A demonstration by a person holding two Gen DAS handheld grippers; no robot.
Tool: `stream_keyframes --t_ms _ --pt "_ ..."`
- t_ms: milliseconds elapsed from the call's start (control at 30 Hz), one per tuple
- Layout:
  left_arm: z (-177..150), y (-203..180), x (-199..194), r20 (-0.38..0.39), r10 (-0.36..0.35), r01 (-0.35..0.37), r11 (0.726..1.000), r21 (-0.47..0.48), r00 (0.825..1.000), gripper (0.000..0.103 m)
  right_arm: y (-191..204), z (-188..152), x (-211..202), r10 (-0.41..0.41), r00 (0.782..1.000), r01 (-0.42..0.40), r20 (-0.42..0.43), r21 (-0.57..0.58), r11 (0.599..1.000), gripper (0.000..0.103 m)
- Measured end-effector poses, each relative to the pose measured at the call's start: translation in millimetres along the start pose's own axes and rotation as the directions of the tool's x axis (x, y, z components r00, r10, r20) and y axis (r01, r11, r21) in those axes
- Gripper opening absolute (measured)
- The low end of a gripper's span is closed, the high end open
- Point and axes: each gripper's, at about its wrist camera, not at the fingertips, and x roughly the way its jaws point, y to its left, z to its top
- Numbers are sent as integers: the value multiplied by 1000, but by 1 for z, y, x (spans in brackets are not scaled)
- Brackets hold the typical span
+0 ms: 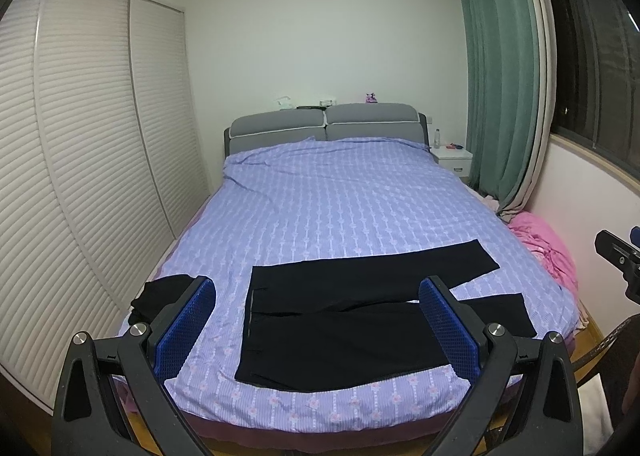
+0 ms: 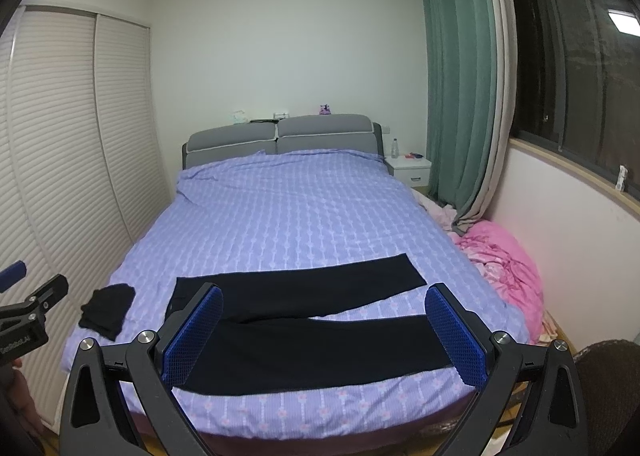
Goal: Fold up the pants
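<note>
Black pants (image 1: 352, 320) lie spread flat on the bed (image 1: 340, 207); left gripper (image 1: 318, 316) and right gripper (image 2: 324, 324) gape wide, empty.

bed (image 1: 320, 215) with grey padded headboard (image 1: 324, 125), covered by lilac patterned duvet cover (image 2: 288, 215), a few creases near head end. black pants (image 1: 340, 320) spread flat across foot end, waistband to left, legs apart and running right. smaller bundle of black cloth (image 2: 106, 310) near left edge, apart from pants. pink bedding (image 2: 504, 260) heaped against right side.
</note>
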Motion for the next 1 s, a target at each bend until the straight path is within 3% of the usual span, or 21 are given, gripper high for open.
stream_keyframes --t_ms 1000 --pt "-1 -12 -2 -5 10 -10 1000 8 1000 103 -6 -2 9 13 1000 -13 -13 11 1000 102"
